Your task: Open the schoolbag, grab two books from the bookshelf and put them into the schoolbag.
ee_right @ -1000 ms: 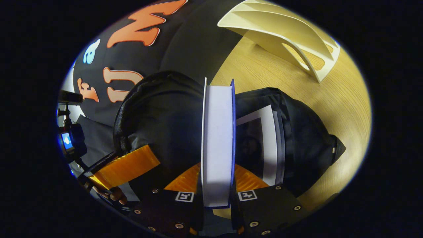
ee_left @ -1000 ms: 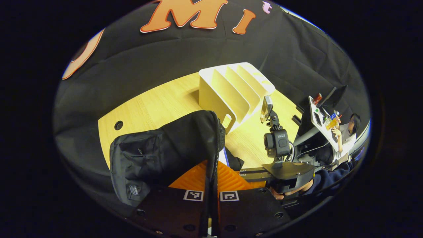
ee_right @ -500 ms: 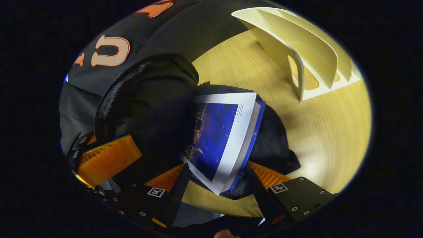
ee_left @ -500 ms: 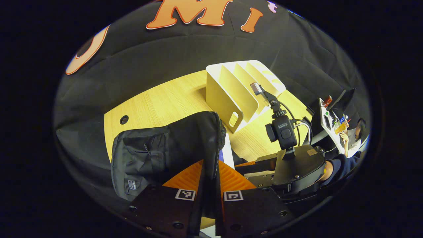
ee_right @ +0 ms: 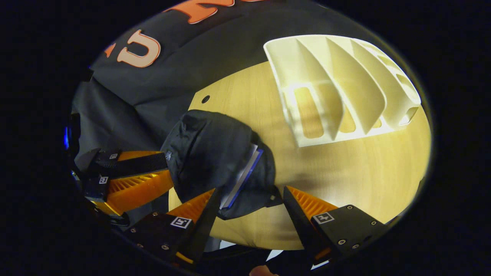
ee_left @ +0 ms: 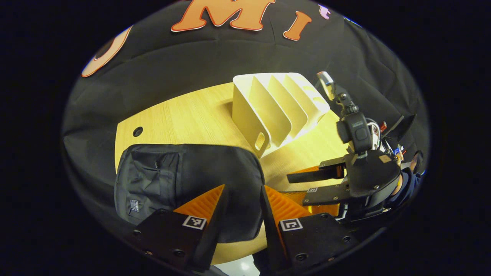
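Both grippers, left and right, now stand apart, having released the black fabric schoolbag lying just ahead; blue-covered book protrudes inside, suggesting packing complete; cream slotted bookshelf beyond.

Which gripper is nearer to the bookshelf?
Right. The right gripper hangs open just short of the bookshelf; the left gripper sits open farther back, over the schoolbag.

1 schoolbag, 1 book edge showing in it, 1 bookshelf, 1 table.
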Action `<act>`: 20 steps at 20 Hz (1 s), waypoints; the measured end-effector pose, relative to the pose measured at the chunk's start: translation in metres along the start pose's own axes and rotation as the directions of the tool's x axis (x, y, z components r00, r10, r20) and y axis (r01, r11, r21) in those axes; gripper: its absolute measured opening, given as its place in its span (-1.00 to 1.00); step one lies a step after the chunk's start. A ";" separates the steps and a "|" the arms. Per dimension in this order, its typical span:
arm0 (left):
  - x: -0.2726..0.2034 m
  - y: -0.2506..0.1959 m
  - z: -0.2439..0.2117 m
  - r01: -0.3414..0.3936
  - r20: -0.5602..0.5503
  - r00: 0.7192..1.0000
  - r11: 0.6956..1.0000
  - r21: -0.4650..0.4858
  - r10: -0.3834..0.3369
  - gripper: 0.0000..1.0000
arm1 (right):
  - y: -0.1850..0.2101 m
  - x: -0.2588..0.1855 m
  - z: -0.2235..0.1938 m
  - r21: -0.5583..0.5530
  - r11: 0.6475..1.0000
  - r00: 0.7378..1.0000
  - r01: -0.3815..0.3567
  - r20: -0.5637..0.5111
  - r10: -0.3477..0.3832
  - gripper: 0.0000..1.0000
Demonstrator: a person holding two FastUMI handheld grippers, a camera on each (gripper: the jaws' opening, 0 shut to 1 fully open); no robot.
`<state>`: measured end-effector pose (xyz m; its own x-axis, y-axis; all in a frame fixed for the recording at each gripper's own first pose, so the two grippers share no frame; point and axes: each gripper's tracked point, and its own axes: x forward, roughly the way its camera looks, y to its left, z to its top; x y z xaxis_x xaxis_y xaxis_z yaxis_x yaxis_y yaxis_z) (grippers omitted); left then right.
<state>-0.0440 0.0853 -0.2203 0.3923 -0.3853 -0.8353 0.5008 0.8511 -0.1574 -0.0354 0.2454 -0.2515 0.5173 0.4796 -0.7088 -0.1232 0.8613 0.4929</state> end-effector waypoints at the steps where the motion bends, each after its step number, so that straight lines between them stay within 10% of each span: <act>1: 0.001 -0.006 0.002 -0.001 0.008 1.000 1.000 -0.009 0.001 0.13 | -0.007 -0.008 0.009 -0.008 1.000 1.000 0.013 0.025 -0.013 0.97; 12: -0.012 -0.080 0.083 -0.075 0.273 0.958 0.996 -0.044 0.084 0.93 | -0.065 -0.111 0.101 -0.140 0.977 0.944 0.161 0.310 -0.111 0.97; 20: -0.069 -0.110 0.172 -0.237 0.603 0.749 0.961 -0.144 0.276 0.96 | -0.079 -0.213 0.180 -0.221 0.930 0.780 0.294 0.618 -0.100 0.96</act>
<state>0.0059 -0.0431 -0.0545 0.8970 -0.2689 -0.3509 0.2766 0.9606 -0.0290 0.0168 0.0450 -0.0485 0.9390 0.1842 -0.2903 -0.1492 0.9790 0.1386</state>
